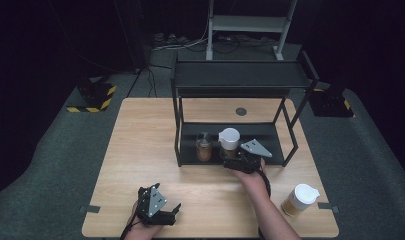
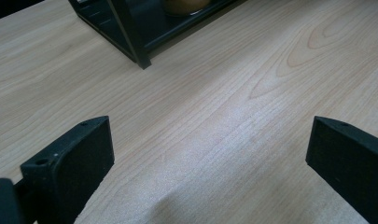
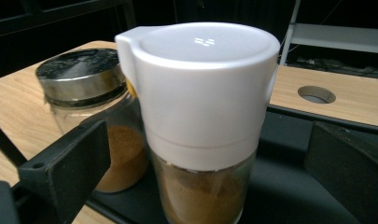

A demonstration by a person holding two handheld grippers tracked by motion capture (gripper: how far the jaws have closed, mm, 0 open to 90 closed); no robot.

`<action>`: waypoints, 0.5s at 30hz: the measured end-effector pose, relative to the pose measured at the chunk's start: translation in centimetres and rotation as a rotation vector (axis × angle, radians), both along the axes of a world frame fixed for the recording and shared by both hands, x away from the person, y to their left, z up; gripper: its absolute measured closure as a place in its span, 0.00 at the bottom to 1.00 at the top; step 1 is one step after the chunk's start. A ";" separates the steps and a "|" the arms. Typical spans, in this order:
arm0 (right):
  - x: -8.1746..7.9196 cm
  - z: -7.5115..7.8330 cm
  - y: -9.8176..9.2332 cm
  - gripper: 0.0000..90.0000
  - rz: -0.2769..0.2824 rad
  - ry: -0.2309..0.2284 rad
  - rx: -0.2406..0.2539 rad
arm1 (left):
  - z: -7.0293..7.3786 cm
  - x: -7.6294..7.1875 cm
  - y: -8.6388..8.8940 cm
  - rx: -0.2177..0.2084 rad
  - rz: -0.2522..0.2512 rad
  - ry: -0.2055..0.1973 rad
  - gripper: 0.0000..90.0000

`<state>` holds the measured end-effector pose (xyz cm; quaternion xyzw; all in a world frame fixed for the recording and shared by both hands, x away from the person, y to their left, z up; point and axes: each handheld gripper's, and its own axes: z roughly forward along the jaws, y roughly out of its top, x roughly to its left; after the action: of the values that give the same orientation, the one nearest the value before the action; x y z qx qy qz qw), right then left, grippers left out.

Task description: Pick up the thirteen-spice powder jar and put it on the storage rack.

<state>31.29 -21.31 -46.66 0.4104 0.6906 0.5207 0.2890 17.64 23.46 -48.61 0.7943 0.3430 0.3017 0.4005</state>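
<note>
My right gripper (image 1: 233, 159) is at the front of the black shelf (image 1: 240, 80) on the table. Its jaws are wide open, one on each side of a jar with a white lid (image 3: 203, 116), and I see a gap on both sides, so they are not squeezing it. That jar has brown powder in it and stands on the bottom level of the shelf. Just beside it stands a jar with a shiny metal lid (image 3: 91, 116), and it has brown powder too. My left gripper (image 1: 174, 214) is near the front edge of the table, well apart from the shelf. Its jaws are wide open and hold nothing, with bare wood between them. Another white-lidded jar (image 1: 300, 199) stands alone near the front right corner of the wooden table (image 1: 140, 150). The table has a round hole (image 1: 241, 111) near the back. The room is dark, with a grey floor (image 1: 50, 145) and a metal frame (image 1: 250, 25) behind.
</note>
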 end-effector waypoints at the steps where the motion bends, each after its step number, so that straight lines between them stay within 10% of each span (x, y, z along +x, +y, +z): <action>1: -0.2 0.0 -0.1 0.00 0.002 -0.003 0.001 | 0.0 0.0 0.0 0.001 0.000 0.000 0.01; 15: -2.7 0.0 -1.0 0.00 0.017 -0.018 -0.004 | 0.0 0.0 -0.1 0.003 0.000 0.000 0.01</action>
<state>28.56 -22.32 -46.71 0.3993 0.6923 0.5256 0.2916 17.64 23.38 -48.60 0.7950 0.3426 0.3021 0.3991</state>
